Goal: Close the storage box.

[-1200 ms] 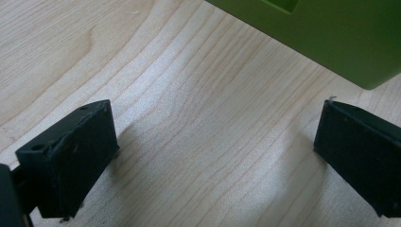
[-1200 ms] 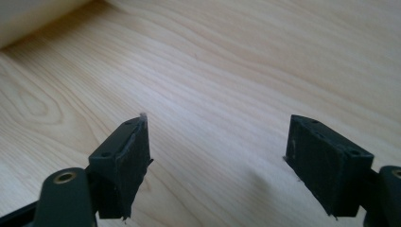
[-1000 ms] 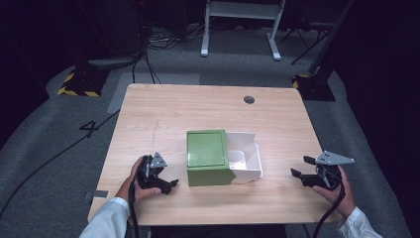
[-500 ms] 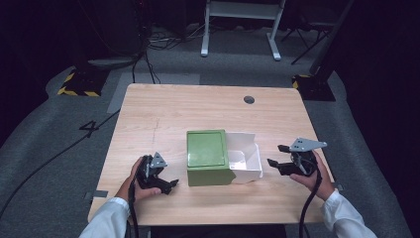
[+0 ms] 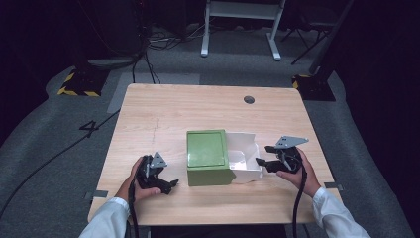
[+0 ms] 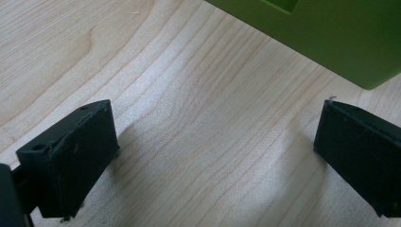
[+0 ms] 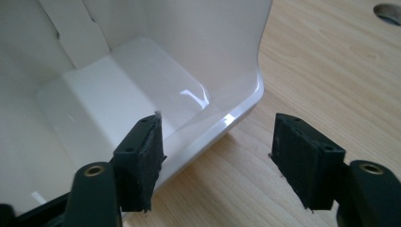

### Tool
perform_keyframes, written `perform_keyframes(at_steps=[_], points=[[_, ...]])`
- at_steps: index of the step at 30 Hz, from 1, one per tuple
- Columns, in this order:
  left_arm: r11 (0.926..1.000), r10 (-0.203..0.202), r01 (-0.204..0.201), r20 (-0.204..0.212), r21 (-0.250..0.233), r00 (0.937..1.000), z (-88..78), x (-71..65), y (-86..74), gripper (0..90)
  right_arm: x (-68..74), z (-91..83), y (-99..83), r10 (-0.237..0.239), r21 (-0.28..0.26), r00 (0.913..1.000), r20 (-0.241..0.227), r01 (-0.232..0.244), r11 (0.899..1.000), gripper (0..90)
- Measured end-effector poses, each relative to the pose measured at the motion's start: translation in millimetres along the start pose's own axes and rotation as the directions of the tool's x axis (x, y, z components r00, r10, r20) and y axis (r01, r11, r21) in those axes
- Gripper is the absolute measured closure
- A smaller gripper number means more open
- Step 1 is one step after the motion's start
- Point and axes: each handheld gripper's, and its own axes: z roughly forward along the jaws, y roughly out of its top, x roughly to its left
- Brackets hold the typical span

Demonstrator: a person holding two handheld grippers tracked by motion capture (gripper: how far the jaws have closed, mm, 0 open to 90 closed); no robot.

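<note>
A green box (image 5: 208,156) lies at the table's middle, and a glossy white open box (image 5: 245,161) sticks out of its right side. My right gripper (image 5: 262,162) is open at the white box's right wall (image 7: 222,71). One finger (image 7: 139,163) is inside the box and the other stands outside over the wood, neither pressing the wall. My left gripper (image 5: 168,184) rests open on the table just left of the green box (image 6: 326,33). Bare wood lies between its fingers (image 6: 71,156).
The wooden table (image 5: 163,114) has a round cable hole (image 5: 249,99) at the back right, which also shows at a corner of the right gripper view as a dark hole (image 7: 390,12). A white metal stand (image 5: 242,25) and cables lie on the floor beyond.
My right gripper has moved left from the table's right edge to the white box, its fingers now astride the wall. The left gripper and both boxes have stayed put.
</note>
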Motion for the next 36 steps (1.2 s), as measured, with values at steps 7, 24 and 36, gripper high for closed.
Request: perform_keyframes(at_steps=[7,24,36], points=[[1.0,0.0,0.0,0.0,0.0,1.0,0.0,0.0,0.0,0.5,1.1,9.5,-2.2,0.01,0.02,0.9987,-0.05,-0.009,1.0,42.9],[1.0,0.002,-0.002,0.002,-0.002,1.0,0.9,-1.3,0.7,0.5,6.8,24.0,1.6,0.054,0.028,0.9962,-0.069,-0.053,0.998,48.4],[1.0,0.001,-0.001,0.003,-0.003,1.0,1.0,-1.3,0.7,0.5,17.8,34.0,14.4,0.038,0.026,0.9971,-0.066,-0.036,0.999,48.3]])
